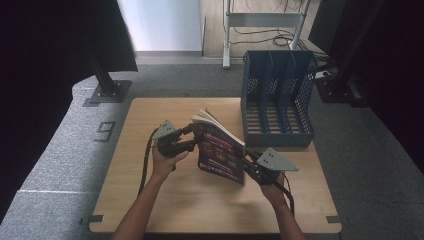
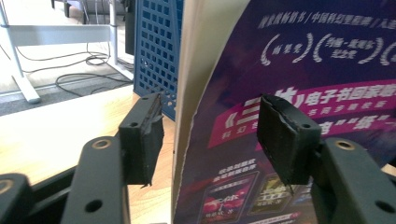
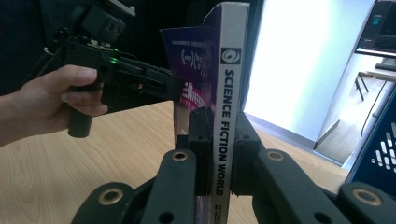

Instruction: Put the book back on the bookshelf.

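A purple-covered magazine (image 1: 220, 150) stands upright on the wooden table (image 1: 150, 195), its spine reading "SCIENCE FICTION WORLD" (image 3: 228, 93). My right gripper (image 1: 248, 164) is shut on the lower spine, and both pads press it in the right gripper view (image 3: 219, 144). My left gripper (image 1: 193, 136) is open at the magazine's far edge. In the left gripper view its jaws (image 2: 212, 135) straddle the page edge (image 2: 187, 116) with a clear gap beside the left pad (image 2: 147, 133). The left gripper (image 3: 119, 70) and the hand holding it appear behind the magazine.
A blue mesh file rack (image 1: 277, 100) with several slots stands at the table's back right, close behind the magazine; its wall (image 2: 156, 51) shows past the left jaws. A white desk frame and cables (image 1: 260, 30) lie on the floor beyond.
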A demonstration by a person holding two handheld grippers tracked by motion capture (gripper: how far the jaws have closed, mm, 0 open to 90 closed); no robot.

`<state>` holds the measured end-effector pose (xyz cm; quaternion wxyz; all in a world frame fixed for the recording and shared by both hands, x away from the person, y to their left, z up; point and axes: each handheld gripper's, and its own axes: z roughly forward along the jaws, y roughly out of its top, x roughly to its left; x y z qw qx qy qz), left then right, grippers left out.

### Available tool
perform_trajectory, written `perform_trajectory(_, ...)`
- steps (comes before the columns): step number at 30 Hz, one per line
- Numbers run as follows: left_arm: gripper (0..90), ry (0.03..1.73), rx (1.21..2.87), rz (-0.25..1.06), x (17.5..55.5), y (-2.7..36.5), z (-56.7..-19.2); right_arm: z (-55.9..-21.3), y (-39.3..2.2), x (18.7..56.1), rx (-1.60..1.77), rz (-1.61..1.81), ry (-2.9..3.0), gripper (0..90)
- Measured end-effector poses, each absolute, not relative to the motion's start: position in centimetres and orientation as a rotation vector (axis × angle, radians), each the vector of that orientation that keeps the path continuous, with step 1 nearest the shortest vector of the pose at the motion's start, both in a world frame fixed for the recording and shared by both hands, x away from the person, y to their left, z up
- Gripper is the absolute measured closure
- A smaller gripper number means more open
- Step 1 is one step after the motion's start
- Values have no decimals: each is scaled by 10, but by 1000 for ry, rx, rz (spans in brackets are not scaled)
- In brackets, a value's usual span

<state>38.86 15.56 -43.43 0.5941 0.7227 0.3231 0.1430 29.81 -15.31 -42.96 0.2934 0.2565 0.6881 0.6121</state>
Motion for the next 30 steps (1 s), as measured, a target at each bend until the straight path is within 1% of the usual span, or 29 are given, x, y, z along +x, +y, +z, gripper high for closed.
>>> perform_trajectory(6, 376, 721, 1682, 296, 392, 154, -438, -430, -153, 295, 650, 1645, 1841, 813)
perform_trajectory(14, 339, 686, 1724, 295, 391, 142, -433, -430, -154, 295, 640, 1660, 1846, 813)
perform_trajectory(19, 346, 687, 1731, 295, 390, 141, -431, -431, -157, 296, 650, 1666, 1845, 809)
perform_trajectory(21, 354, 682, 1727, 283, 389, 141, -431, -431, -158, 297, 653, 1674, 1844, 793)
perform_trajectory(24, 367, 669, 1722, 275, 387, 141, -429, -430, -160, 299, 654, 1702, 1850, 746)
perform_trajectory(30, 375, 658, 1727, 271, 384, 140, -427, -429, -149, 308, 661, 1632, 1894, 723)
